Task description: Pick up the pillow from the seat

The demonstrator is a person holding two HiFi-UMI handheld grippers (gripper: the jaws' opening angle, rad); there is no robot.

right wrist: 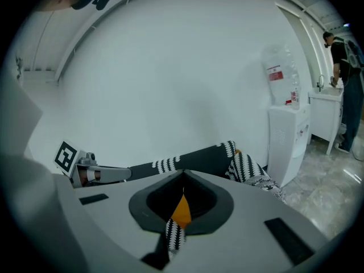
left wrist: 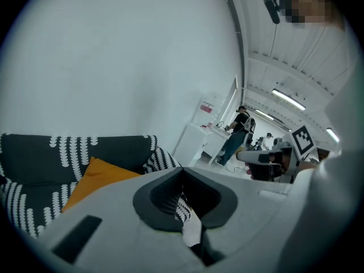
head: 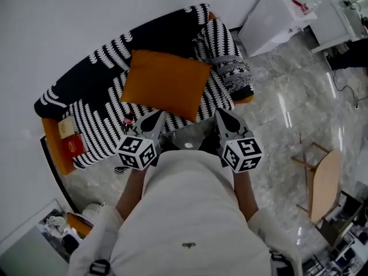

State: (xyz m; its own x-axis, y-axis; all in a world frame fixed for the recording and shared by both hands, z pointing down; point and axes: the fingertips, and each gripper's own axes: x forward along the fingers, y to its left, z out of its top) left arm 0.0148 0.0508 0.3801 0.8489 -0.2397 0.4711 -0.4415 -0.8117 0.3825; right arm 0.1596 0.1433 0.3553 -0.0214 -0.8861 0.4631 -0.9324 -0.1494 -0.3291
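Observation:
An orange pillow (head: 165, 84) leans on the seat and back of a black-and-white patterned sofa (head: 92, 111). My left gripper (head: 155, 117) hovers at the seat's front edge, just below the pillow's lower left side, jaws shut and empty. My right gripper (head: 221, 113) hangs at the front edge by the pillow's lower right corner, also shut and empty. In the left gripper view the pillow (left wrist: 96, 178) shows to the left of the closed jaws. In the right gripper view a sliver of the pillow (right wrist: 182, 209) shows through the slit between the jaws.
A grey patterned throw (head: 234, 73) lies on the sofa's right end. Books (head: 70, 138) sit on an orange side shelf at the left. A white water dispenser (head: 275, 17) stands at the back right and a wooden folding stool (head: 323, 183) stands on the marble floor.

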